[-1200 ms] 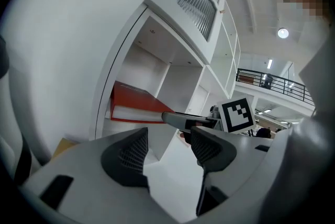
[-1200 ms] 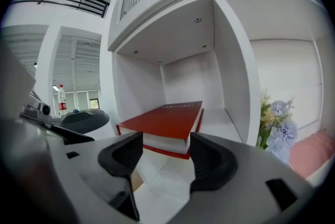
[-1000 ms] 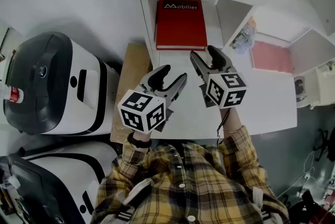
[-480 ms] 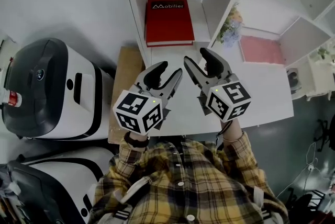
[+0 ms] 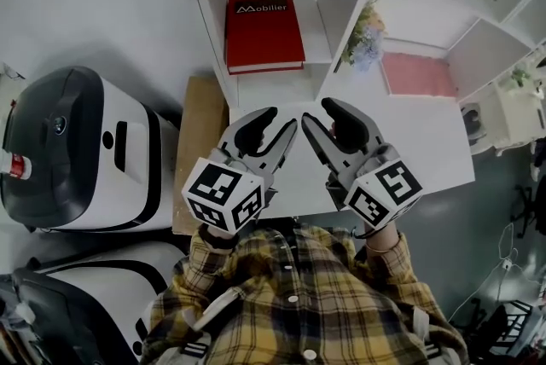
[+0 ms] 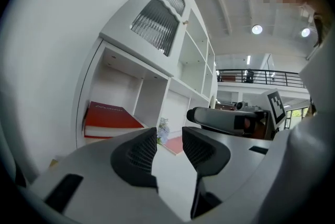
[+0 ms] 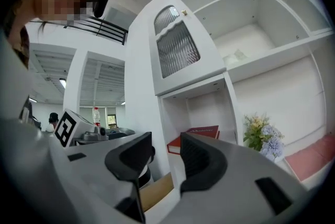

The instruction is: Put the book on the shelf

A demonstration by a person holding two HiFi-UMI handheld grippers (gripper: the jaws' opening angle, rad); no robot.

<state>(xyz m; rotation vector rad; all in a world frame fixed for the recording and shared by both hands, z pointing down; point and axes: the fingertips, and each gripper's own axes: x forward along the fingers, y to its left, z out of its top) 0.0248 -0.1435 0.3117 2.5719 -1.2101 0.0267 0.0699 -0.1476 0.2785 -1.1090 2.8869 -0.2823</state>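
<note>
**Red book shelved; both grippers empty**

Item: red hardback book with white lettering on its cover. It lies flat, cover up, in the far-left lower compartment of the white shelf unit. It rests on the compartment floor and nothing holds it.

Left gripper: the jaws stand partly open and have just been closing. Only open air and the white tabletop show between the ribbed pads. It hangs over the near part of that surface, well apart from the book.

Right gripper: it is in the same state, with jaws part-way open, just been closing and nothing between them. It sits just beside the left gripper, tips pointing towards the shelf.

Adjacent: a bunch of pale artificial flowers stands right of the book's compartment. A pink flat mat lies farther right.

Step in hand: placement looks complete and the release done.

Next move: probably none on the book. At most, a check that it sits fully inside the compartment, keeping both grippers clear of the flowers.
</note>
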